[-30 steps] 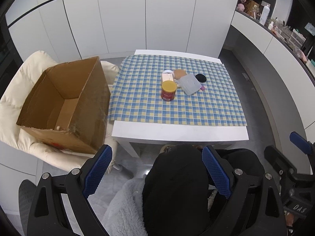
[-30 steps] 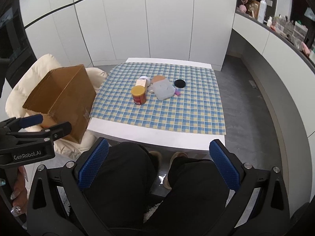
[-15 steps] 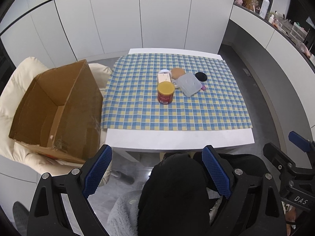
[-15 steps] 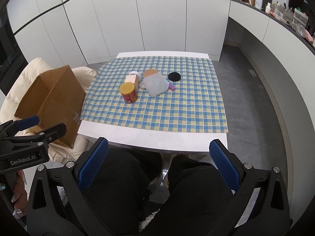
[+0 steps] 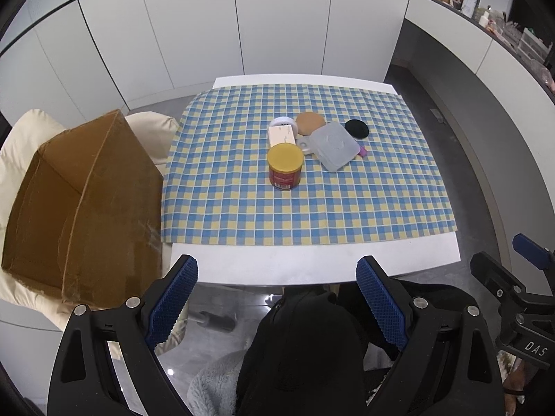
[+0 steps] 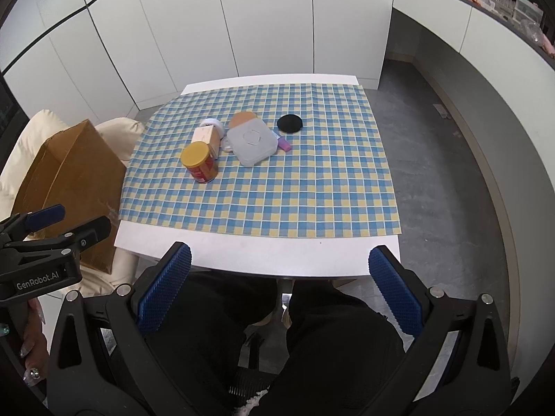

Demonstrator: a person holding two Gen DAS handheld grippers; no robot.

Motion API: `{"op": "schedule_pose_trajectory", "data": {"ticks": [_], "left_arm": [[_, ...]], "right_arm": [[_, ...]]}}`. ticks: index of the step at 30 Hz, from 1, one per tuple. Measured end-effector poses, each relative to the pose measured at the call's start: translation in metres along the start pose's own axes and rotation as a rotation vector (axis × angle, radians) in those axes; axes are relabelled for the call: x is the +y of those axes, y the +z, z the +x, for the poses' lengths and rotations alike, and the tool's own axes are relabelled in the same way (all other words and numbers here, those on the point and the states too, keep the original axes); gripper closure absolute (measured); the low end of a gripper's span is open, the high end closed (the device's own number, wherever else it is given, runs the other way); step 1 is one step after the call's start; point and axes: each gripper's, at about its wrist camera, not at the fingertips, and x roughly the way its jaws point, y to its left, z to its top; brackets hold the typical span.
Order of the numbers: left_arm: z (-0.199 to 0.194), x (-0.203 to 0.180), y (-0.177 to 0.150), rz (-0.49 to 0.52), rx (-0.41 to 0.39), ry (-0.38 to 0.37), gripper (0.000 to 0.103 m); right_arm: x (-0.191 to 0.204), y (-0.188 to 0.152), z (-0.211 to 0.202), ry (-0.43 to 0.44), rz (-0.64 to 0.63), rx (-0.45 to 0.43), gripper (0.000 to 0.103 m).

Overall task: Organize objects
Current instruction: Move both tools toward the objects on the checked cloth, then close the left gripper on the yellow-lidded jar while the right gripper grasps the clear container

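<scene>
A seated person holds the left gripper [image 5: 276,282] and right gripper [image 6: 279,274] above the lap, both with jaws spread and empty. The can [image 5: 285,167], container [image 5: 333,145] and small items cluster mid-table on the checked cloth [image 5: 364,204]; the cardboard box [image 5: 79,204] waits alongside. Best approach: reach the nearest piece first, squarely.

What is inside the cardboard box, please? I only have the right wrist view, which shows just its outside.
Observer: The left wrist view looks straight into the cardboard box through its open top, and no items show inside.
Operator: Thank you. Could you tell me whether the left tongs are carrying anything?
Observer: No. In their own view the left tongs stand wide open with nothing between them.
</scene>
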Motion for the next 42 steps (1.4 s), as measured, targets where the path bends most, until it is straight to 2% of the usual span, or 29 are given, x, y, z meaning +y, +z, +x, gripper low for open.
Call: {"op": "schedule_pose_trajectory", "data": {"ticks": [24,32,42], "left_arm": [[0.09,0.0,0.055,-0.02,0.066,0.007,0.01],[0.126,0.005,0.074,-0.046,0.101,-0.001,0.01],[0.164,0.006,0.092,-0.044,0.1,0.057,0.01]], "right_arm": [[-0.01,0.047,0.087,-0.002,-0.001,0.071,0.0],[-0.001,0.066,0.128,-0.013,-0.069,0.089,0.0],[0.011,0.088,0.178,0.013,-0.157,0.118,0.0]]}}
